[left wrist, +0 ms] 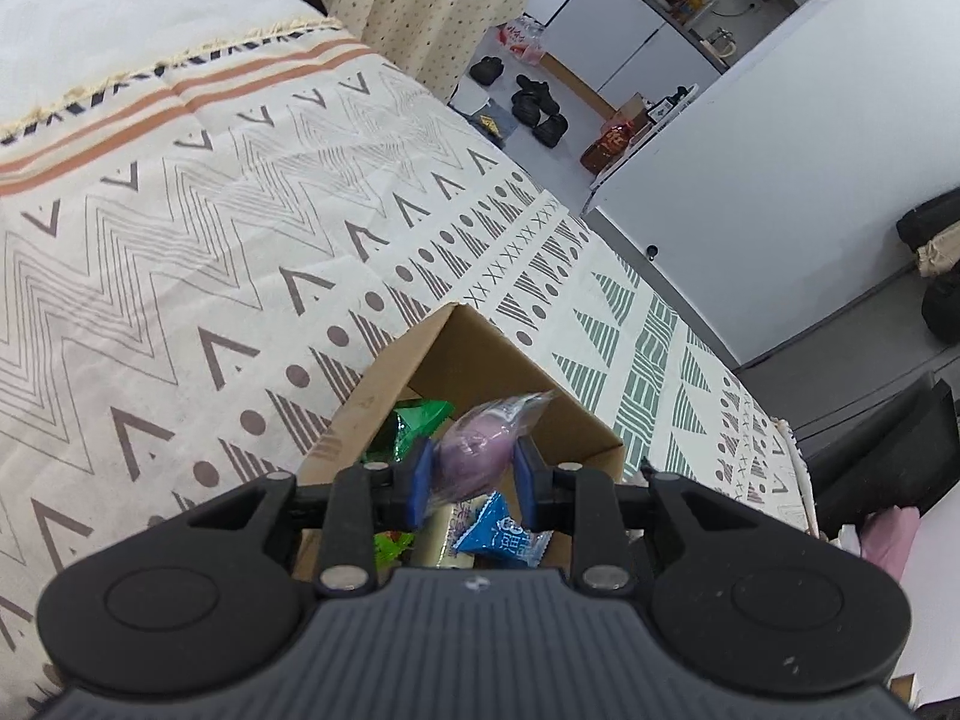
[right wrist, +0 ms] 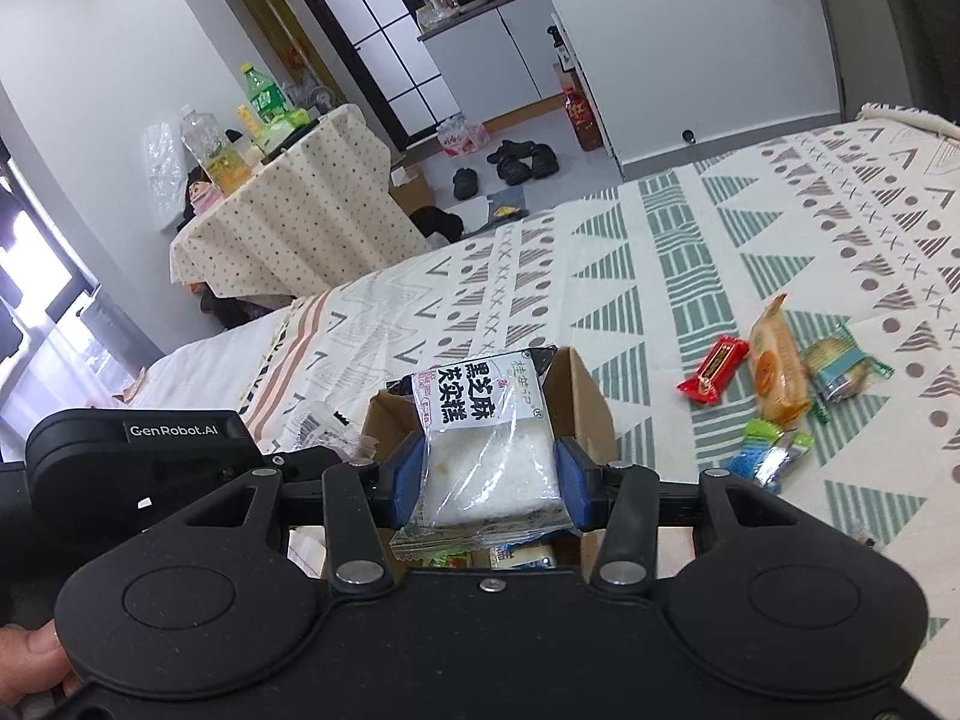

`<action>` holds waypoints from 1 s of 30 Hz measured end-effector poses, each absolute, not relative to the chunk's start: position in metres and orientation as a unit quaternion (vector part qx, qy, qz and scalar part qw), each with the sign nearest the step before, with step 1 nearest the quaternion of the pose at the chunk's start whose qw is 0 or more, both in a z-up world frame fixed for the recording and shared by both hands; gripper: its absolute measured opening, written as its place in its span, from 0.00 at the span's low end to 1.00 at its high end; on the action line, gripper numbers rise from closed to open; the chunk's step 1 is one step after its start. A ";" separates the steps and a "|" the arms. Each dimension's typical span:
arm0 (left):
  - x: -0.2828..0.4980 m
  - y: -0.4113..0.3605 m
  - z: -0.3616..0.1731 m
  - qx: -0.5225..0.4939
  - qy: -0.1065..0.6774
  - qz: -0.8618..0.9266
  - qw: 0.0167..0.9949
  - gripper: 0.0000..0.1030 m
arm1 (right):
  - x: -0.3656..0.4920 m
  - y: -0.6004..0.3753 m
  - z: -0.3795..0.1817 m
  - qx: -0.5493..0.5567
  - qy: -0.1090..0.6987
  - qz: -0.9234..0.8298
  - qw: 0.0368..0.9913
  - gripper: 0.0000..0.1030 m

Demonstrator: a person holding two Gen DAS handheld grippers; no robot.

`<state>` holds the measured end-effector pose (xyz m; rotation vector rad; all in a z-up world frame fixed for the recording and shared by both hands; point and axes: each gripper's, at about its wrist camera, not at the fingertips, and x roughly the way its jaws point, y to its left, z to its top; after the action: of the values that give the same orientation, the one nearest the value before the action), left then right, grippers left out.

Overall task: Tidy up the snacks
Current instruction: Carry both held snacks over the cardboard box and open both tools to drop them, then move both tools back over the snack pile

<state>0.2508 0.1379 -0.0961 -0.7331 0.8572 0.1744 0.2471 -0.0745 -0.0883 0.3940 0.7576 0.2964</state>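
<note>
**Both grippers loaded up over the snack box**

Right gripper (right wrist: 487, 477) first: its blue fingers (right wrist: 403, 477) are clamped on a white rice-cake packet (right wrist: 487, 450), which sits upright between them, right above the cardboard box (right wrist: 579, 396) on the bed (right wrist: 690, 252). Left gripper (left wrist: 471, 471) has a purple wrapped snack (left wrist: 474, 456) between its fingers (left wrist: 420, 477), pads on both sides, also over the box. Down inside are green and blue packets (left wrist: 501, 534). More snacks (right wrist: 777, 375) lie loose on the bedspread, well apart from the box.
</note>
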 end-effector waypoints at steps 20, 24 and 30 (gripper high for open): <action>0.262 0.129 -0.106 -0.310 0.426 0.124 0.841 0.79 | 0.272 -0.086 -0.095 0.201 0.361 0.131 0.901 0.61; 0.266 0.114 -0.108 -0.286 0.443 0.111 0.842 0.83 | 0.263 -0.101 -0.100 0.204 0.368 0.119 0.899 0.62; 0.268 0.090 -0.105 -0.245 0.453 0.089 0.852 0.89 | 0.253 -0.124 -0.098 0.199 0.367 0.107 0.903 0.70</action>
<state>0.2677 0.0897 -0.1047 -0.5159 0.9538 0.1864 0.2535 -0.1239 -0.0984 0.4116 0.7580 0.2213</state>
